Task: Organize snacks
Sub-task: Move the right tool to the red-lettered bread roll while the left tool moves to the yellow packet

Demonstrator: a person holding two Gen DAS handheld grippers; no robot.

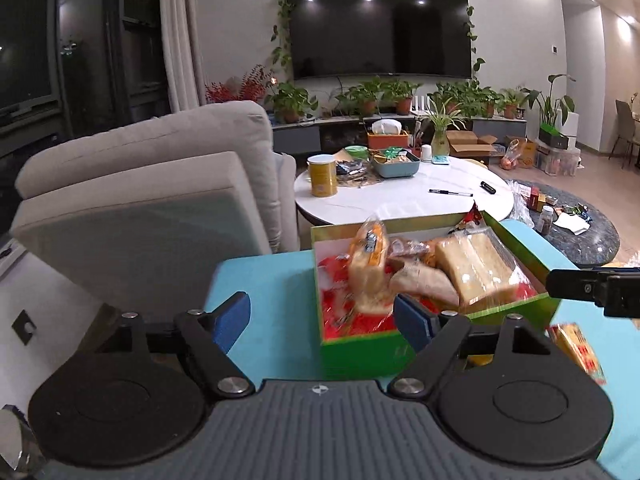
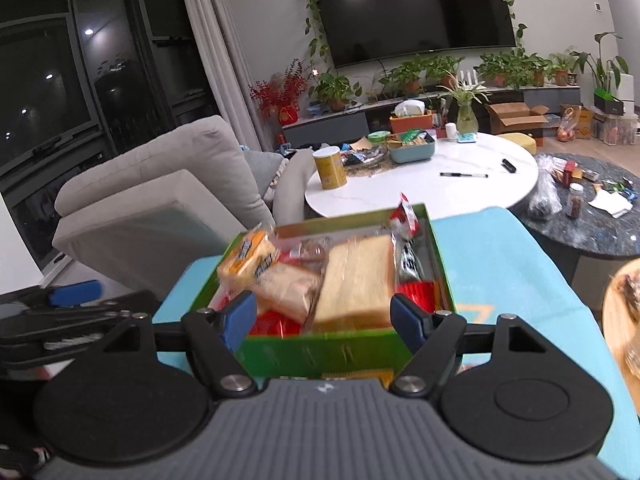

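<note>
Left tongs [image 1: 322,320] spread, empty, at nine o'clock of green box [image 1: 360,354] on teal surface [image 1: 264,280]; right tongs [image 2: 320,320] spread, empty, over wrapped bread [image 2: 356,280].

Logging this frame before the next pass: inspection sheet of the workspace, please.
Surface: turquoise table top, mostly bare.
Job's things: green box open, holding wrapped bread, an orange-labelled bread pack, red packets; one red-yellow packet outside it.
Clutter: white round table behind with yellow can, pens, blue tray.
Grippers: left gripper open, empty; right gripper open, empty, near the box front.
Cables: nothing seen.
Surroundings: grey sofa, wall TV, potted plants.
</note>
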